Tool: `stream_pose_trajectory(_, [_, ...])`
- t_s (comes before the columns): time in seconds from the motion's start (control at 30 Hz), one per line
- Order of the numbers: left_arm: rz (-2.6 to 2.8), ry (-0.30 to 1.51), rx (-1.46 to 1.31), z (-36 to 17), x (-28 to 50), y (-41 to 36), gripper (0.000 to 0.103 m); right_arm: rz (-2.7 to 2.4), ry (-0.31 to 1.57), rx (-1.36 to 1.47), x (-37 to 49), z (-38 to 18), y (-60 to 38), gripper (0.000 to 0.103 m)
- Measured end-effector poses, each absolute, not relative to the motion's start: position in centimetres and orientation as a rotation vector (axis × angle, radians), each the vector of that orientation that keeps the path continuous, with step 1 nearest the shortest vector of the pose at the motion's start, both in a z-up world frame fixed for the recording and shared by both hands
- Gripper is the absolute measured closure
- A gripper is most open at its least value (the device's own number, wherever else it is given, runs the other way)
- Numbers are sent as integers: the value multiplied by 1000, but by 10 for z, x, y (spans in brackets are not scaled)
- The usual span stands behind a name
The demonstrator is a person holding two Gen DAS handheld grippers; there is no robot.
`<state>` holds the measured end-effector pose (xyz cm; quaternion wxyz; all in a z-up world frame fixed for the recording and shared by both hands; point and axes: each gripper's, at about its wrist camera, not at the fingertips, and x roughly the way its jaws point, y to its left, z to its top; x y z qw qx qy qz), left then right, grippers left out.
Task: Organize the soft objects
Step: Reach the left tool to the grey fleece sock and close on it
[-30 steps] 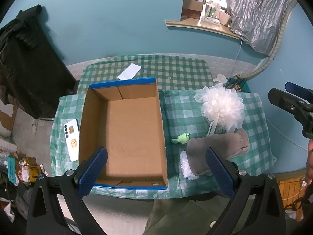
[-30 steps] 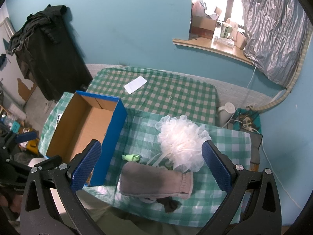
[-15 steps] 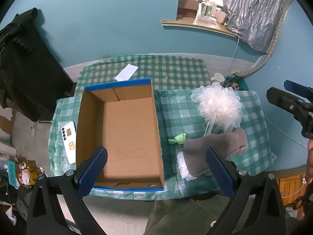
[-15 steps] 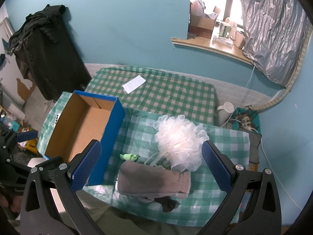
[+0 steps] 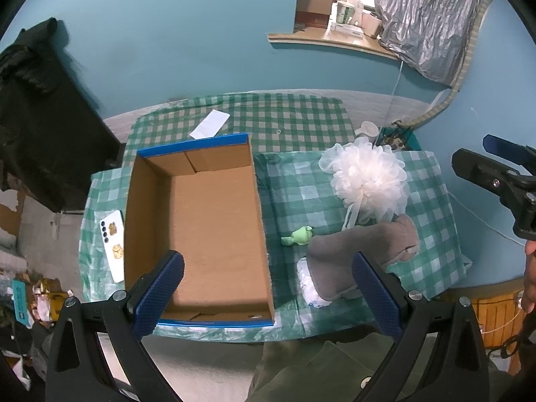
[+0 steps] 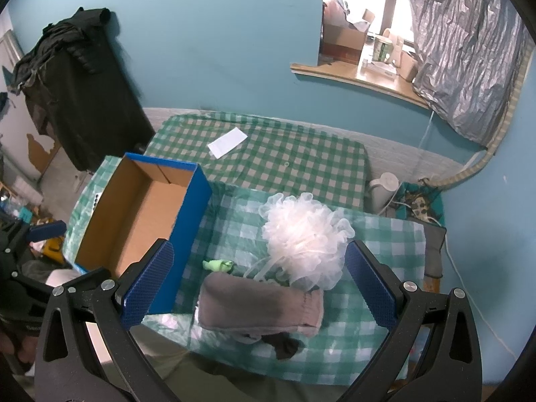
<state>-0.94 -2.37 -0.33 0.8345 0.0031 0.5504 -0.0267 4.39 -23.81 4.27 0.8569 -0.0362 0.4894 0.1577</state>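
1. The left hand-held gripper (image 5: 266, 296) hangs high above the near edge of the surface (image 5: 294, 194) with its blue pads wide apart and nothing between them. The right hand-held gripper (image 6: 257, 284) is likewise spread and empty, framing the soft pile at the near right.

2. Nearest on the surface, by the near edge, lies a grey-brown folded fabric piece with a gathered cuff (image 6: 258, 305), limp and flat. A dark scrap (image 6: 284, 345) pokes from under it at the near edge, and something white and crinkly (image 5: 310, 284) shows at its left end. It looks light and floppy, so a pinch across the thick folded middle should lift it without it unrolling; taken by the cuff, it would probably dangle.

3. Just beyond it sits a small pale-green soft toy (image 5: 299, 236), close to the box wall. It is tiny and squashy, and needs a narrow, centred pinch.

4. Further right, touching the grey piece, is a white puffy mesh bath sponge (image 6: 305, 238) with a ribbon loop. It looks airy and springy and would compress a lot, so closing deep into the body, or on the loop, seems wise.

5. An open blue-sided cardboard box (image 5: 201, 227) fills the left half and holds nothing; sorting has apparently not begun.

6. At the far edge lies a white paper slip (image 6: 227, 142).
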Motion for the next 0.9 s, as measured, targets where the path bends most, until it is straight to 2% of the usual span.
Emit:
stream_pose_trajectory(0.43, [-204, 1188, 119, -37, 3, -66, 2, 228, 1086, -11, 35, 25, -285, 1])
stream_pose_trajectory(0.9, [-408, 1195, 284, -83, 11, -130, 2, 123, 1168, 62, 32, -22, -339, 1])
